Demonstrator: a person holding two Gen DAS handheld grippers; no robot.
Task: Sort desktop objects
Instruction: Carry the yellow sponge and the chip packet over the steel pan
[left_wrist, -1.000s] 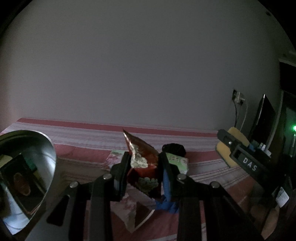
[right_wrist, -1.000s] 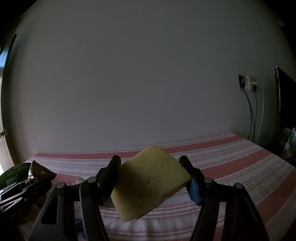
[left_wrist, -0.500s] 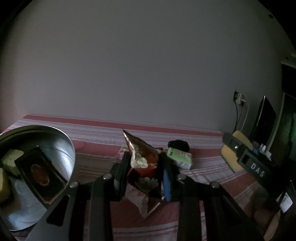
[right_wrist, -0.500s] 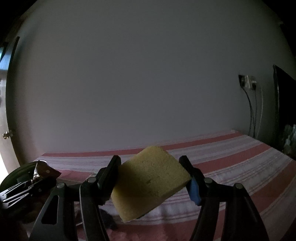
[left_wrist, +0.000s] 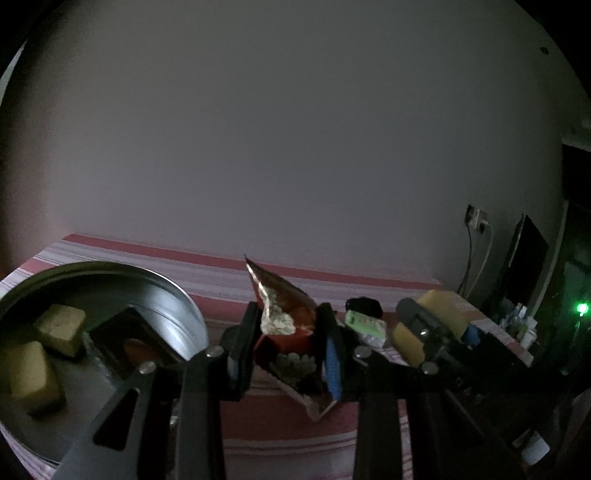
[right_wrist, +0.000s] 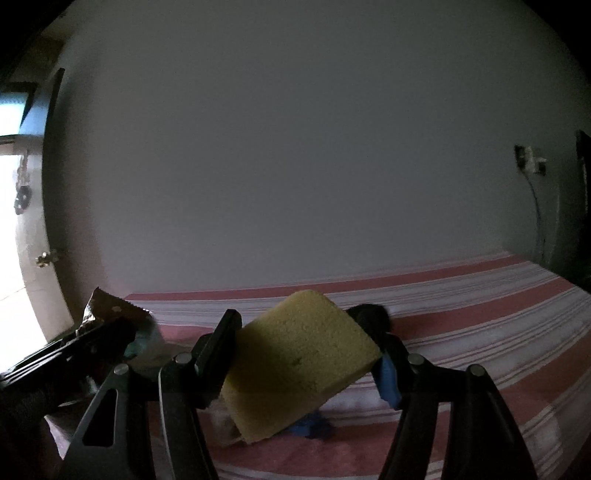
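My left gripper (left_wrist: 286, 345) is shut on a red snack packet (left_wrist: 286, 328) and holds it above the striped tablecloth (left_wrist: 280, 413), just right of a metal bowl (left_wrist: 173, 295). The bowl holds two yellow sponges (left_wrist: 61, 326) and a dark packet (left_wrist: 133, 341). My right gripper (right_wrist: 306, 354) is shut on a yellow sponge (right_wrist: 295, 365), held tilted above the cloth. In the left wrist view that gripper and its sponge (left_wrist: 439, 314) are at the right. In the right wrist view the left gripper and packet (right_wrist: 110, 310) are at the left.
A green-and-white packet (left_wrist: 365, 325) and a black object (left_wrist: 364, 306) lie on the cloth behind the grippers. A blue item (right_wrist: 310, 428) lies under the held sponge. A wall socket with cables (left_wrist: 476, 221) and a dark screen (left_wrist: 528, 258) stand at the right. A door (right_wrist: 33, 236) is at the far left.
My left gripper has swung left with the snack packet, so the bowl and its contents have come further into view. My right gripper with the sponge has moved left, closer to the left gripper.
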